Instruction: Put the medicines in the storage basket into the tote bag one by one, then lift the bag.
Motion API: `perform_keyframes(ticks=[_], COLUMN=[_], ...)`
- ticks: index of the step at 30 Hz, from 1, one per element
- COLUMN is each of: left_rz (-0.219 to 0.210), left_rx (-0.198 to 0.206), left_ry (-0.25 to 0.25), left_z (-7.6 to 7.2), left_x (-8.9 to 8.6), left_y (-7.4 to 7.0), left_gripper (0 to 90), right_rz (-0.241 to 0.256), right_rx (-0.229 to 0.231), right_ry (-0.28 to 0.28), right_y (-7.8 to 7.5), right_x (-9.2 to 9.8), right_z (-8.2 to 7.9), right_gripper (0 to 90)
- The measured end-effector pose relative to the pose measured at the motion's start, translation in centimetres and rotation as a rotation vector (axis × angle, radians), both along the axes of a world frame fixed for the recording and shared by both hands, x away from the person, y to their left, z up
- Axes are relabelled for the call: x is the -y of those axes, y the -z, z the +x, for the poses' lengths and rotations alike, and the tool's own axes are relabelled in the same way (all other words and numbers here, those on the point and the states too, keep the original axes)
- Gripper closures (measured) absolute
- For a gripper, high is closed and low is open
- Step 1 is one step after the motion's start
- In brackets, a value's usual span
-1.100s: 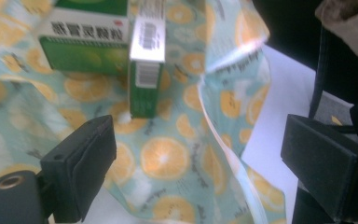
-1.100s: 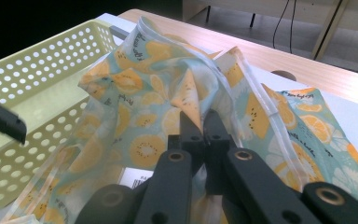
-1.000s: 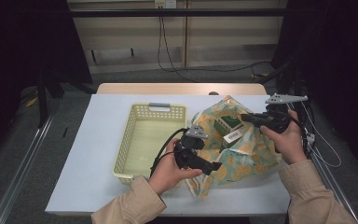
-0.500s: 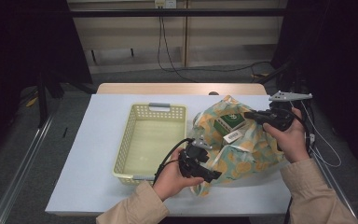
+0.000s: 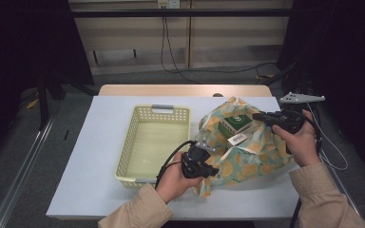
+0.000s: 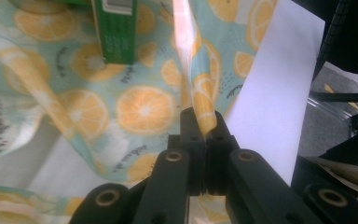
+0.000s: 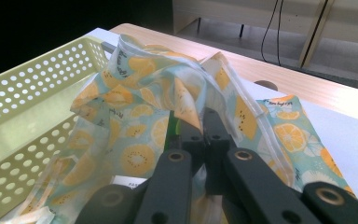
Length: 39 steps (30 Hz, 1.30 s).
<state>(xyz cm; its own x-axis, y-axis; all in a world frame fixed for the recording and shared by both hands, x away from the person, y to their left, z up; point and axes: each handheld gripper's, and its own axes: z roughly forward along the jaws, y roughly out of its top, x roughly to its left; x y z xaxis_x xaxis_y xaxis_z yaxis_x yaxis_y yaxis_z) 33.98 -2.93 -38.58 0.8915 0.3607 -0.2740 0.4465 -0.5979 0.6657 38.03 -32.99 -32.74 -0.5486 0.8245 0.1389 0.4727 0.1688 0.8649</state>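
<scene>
1. Left tongs (image 5: 208, 170), lower centre of frame, clenched on the near edge of an orange-print bag (image 5: 247, 152).
2. Right tongs (image 5: 259, 116), centre right, clenched on the bag's far edge.
3. The bag lies on the counter (image 5: 90, 161) beside a yellow basket (image 5: 129, 147), a green box (image 5: 235, 124) inside.

Left gripper (image 5: 212, 170), right gripper (image 5: 258, 116): clamped.

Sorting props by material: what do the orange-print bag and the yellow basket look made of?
The bag looks like thin, slightly translucent cloth or soft plastic sheet: it creases limply where each claw pinches it, and light glows through the edge. The basket looks like moulded matte plastic, with even rows of punched holes.
</scene>
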Motion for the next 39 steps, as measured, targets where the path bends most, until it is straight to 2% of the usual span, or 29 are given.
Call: perform_keyframes(ticks=[5, 6, 10, 14, 21, 31, 39], left_rz=[-0.02, -0.036, -0.07, -0.086, -0.098, -0.109, -0.103], left_rx=[0.017, 0.02, 0.047, 0.083, 0.126, 0.157, 0.185], left_ry=[-0.033, -0.039, -0.076, -0.104, -0.123, -0.159, -0.179], left_z=[0.8, 1.1, 2.1, 3.1, 3.7, 4.6, 5.8], left_x=[-0.5, -0.6, -1.1, -1.2, -1.1, -1.5, -1.3], left_y=[-1.2, -1.5, -3.1, -5.0, -7.3, -8.9, -10.9], left_gripper=[89.9, 89.9, 90.0, 90.0, 90.0, 90.0, 90.0], right_rz=[-0.005, -0.006, -0.01, -0.015, -0.01, 0.005, 0.008], right_rx=[0.001, 0.0, -0.001, 0.001, 0.012, 0.043, 0.05], right_ry=[-0.016, -0.019, -0.029, -0.042, -0.047, -0.021, -0.028], right_y=[0.0, 0.0, 0.1, -0.1, -0.6, -1.7, -2.3], right_x=[0.0, -0.1, -0.3, -0.6, -0.7, 0.5, 0.3], right_z=[-0.1, -0.2, -0.3, -0.2, -0.3, -0.9, -0.7], right_gripper=[90.0, 90.0, 90.0, 90.0, 90.0, 90.0, 90.0])
